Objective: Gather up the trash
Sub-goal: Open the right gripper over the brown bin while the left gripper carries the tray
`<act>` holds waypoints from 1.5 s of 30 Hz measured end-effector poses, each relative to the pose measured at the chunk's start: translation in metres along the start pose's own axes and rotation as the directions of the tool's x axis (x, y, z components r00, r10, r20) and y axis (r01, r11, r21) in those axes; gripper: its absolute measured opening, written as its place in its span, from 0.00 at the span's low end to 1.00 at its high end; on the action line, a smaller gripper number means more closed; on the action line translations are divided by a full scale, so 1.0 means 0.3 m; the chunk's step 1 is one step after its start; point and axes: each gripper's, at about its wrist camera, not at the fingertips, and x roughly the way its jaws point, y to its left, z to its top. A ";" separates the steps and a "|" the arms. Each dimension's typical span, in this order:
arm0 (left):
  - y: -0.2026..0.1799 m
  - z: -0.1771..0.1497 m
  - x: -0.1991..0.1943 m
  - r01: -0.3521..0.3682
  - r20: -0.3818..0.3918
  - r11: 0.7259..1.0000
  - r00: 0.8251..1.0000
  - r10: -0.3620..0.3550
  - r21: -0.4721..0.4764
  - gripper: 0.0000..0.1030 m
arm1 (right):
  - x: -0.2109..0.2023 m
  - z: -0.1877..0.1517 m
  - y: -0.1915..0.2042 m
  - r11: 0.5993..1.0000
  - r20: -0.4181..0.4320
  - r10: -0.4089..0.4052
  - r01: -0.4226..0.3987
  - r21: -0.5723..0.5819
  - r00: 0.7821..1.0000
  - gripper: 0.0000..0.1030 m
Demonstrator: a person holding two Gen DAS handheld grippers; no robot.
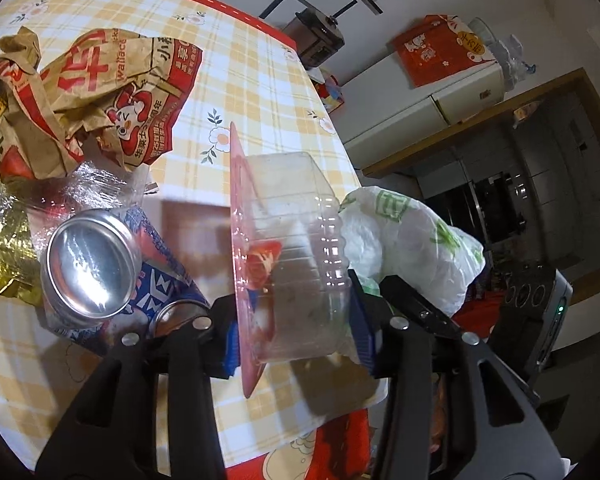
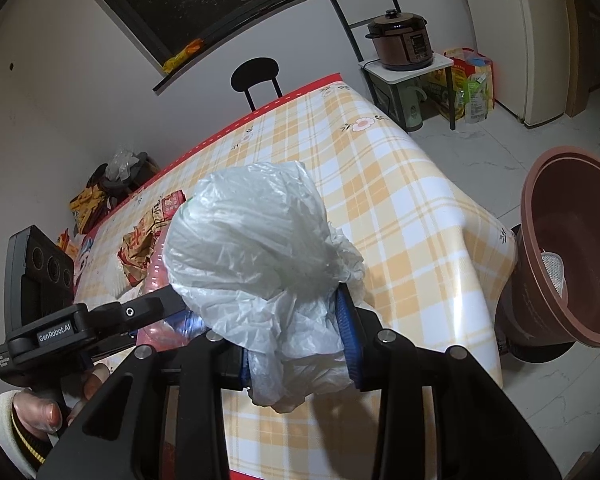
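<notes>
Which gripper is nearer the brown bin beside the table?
Right. The right gripper, shut on a white plastic bag, sits near the table corner beside the brown bin. The left gripper is farther off, on the bag's other side.

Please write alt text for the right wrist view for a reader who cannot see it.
The right gripper clamps a crumpled translucent white plastic bag above a yellow-and-white checked tablecloth. A reddish-brown plastic bin stands open past the table's right edge; the left gripper reaches in from the left.
</notes>
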 end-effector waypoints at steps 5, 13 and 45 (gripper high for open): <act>-0.032 0.014 -0.039 0.010 0.015 0.999 1.000 -0.010 0.033 0.44 | -0.033 0.008 0.000 1.000 0.030 0.013 -0.013 0.012 0.999 0.34; -0.111 0.038 -0.146 0.024 0.079 0.991 0.996 -0.035 0.131 0.44 | -0.133 0.038 -0.027 0.999 0.115 0.013 -0.019 0.048 0.993 0.34; -0.223 0.037 -0.367 -0.125 0.258 0.974 0.963 0.073 0.191 0.44 | -0.396 0.154 -0.761 0.866 0.182 -0.439 0.360 0.349 0.880 0.38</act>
